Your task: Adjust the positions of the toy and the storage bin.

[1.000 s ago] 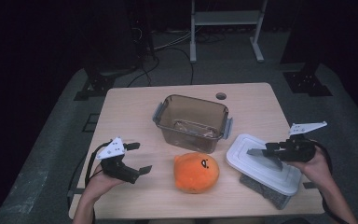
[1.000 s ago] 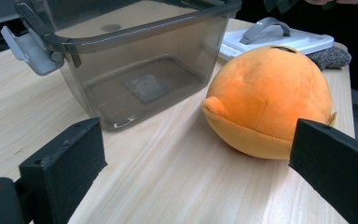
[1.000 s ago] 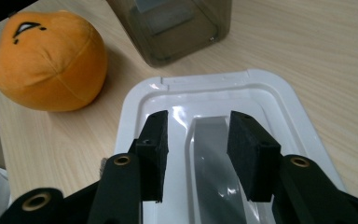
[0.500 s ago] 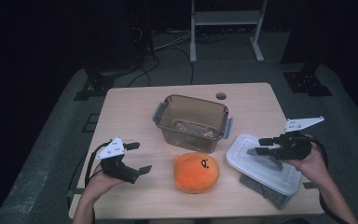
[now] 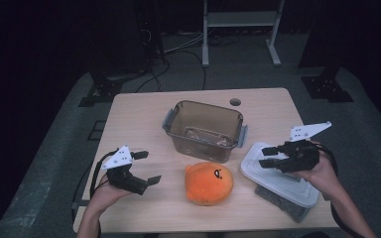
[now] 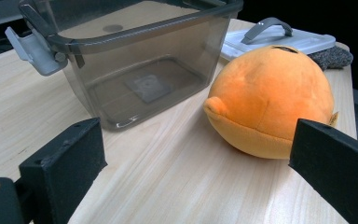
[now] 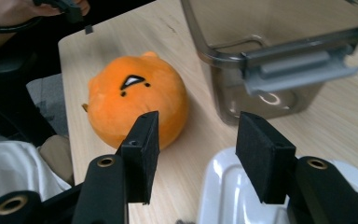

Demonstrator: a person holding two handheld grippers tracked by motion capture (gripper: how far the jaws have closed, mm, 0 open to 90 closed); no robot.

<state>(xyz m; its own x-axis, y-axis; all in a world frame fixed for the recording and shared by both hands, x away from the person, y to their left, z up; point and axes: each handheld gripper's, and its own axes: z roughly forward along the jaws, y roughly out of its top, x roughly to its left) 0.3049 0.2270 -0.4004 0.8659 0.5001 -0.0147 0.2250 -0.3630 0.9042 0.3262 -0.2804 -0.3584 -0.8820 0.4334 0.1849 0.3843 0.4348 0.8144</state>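
Note:
An orange plush ball (image 5: 209, 182) with a small face lies near the table's front middle. Behind it stands a clear brown tub (image 5: 203, 129) with grey latches, no lid on it. Its white lid (image 5: 278, 174) rests on a grey cloth (image 5: 287, 206) at the front right. My right gripper (image 5: 264, 156) hovers just above the lid; its jaws have just been opening and nothing is between them. In the right gripper view the plush (image 7: 137, 100) lies beyond the jaws of my right gripper (image 7: 196, 140). My left gripper (image 5: 150, 167) stands wide open left of the plush (image 6: 270, 100).
The wooden table (image 5: 144, 124) has a round hole (image 5: 235, 102) near its far edge. The tub (image 6: 135, 60) sits close in front of my left gripper (image 6: 198, 149). Dark floor, cables and a metal stand (image 5: 238, 20) lie beyond the table.
My right gripper has risen off the lid, drifted a little to the right, and its jaws have spread apart. The left gripper, plush and tub have stayed put.

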